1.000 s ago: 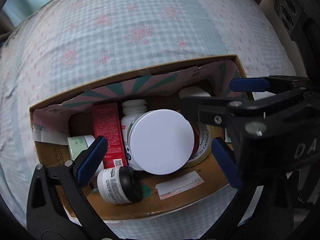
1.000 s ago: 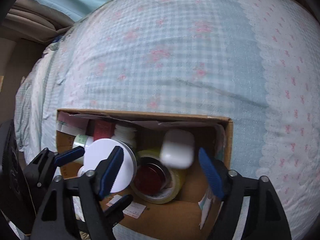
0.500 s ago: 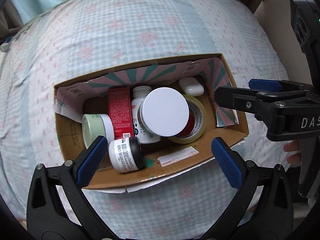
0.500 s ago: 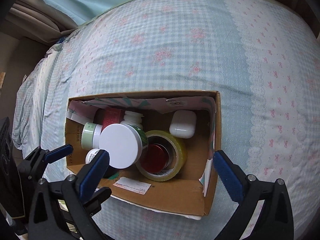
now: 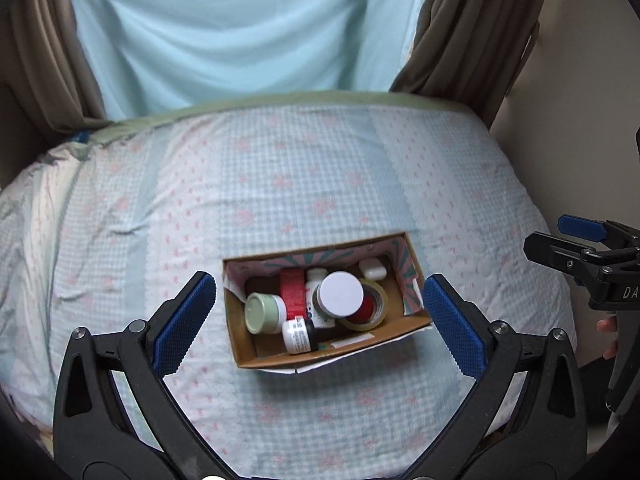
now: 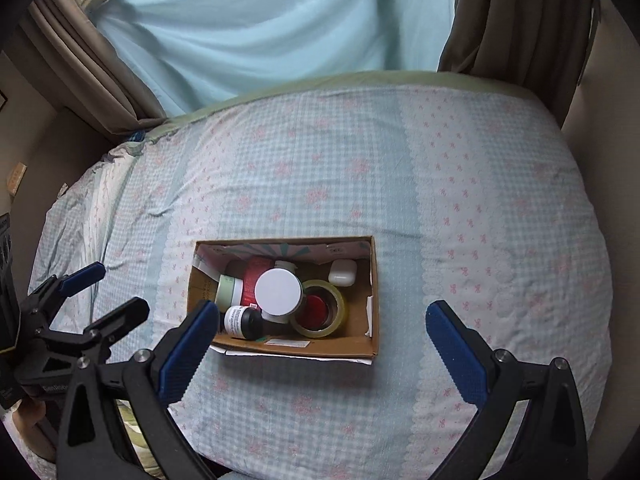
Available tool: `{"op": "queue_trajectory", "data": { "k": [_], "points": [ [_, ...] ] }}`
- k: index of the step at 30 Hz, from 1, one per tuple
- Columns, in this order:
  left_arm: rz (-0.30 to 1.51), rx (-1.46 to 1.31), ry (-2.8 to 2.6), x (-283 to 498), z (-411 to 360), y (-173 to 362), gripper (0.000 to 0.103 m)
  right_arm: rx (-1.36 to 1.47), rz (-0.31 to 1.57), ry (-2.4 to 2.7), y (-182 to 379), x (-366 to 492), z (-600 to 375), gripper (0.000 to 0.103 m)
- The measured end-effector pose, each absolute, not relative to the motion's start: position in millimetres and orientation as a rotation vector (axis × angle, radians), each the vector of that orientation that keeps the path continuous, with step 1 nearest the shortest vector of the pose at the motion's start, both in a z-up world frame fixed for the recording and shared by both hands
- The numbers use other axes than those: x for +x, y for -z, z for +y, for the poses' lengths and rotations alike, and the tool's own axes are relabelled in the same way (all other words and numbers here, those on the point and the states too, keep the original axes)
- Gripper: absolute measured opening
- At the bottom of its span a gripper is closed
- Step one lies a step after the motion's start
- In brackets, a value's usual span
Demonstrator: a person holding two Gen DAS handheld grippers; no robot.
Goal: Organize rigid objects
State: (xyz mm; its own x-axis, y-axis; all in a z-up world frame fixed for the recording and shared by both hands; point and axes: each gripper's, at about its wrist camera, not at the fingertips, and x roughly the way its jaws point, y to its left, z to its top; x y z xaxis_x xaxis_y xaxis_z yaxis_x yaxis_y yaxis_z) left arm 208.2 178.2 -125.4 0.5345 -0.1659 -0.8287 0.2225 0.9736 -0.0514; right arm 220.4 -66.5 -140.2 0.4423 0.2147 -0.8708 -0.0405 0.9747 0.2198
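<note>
Honestly looks wrapped up: both the left tool (image 5: 320,330) and right tool (image 6: 322,348) hover wide open and empty above the packed cardboard box (image 6: 304,346) on the bed (image 6: 360,184), so next I'd just check for strays

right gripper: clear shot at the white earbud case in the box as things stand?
Probably yes. The right gripper is open and empty, above the cardboard box, and the white earbud case sits uncovered in the far right corner. Only the tape roll crowds its near side.
</note>
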Motion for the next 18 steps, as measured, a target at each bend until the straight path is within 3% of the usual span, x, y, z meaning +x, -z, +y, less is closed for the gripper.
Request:
{"op": "queue_trajectory", "data": {
  "k": [9,18],
  "points": [
    [0.724,0.066,0.163,137.6,162.0,21.7,0.103,0.097,0.818,-0.071,17.6,145.5,-83.5,0.103],
    [0.575,0.003,0.139,67.3,145.8,-18.8,0.103,0.043,0.688,-0.015,-10.1,88.7,-104.1,0.103]
  ]
}}
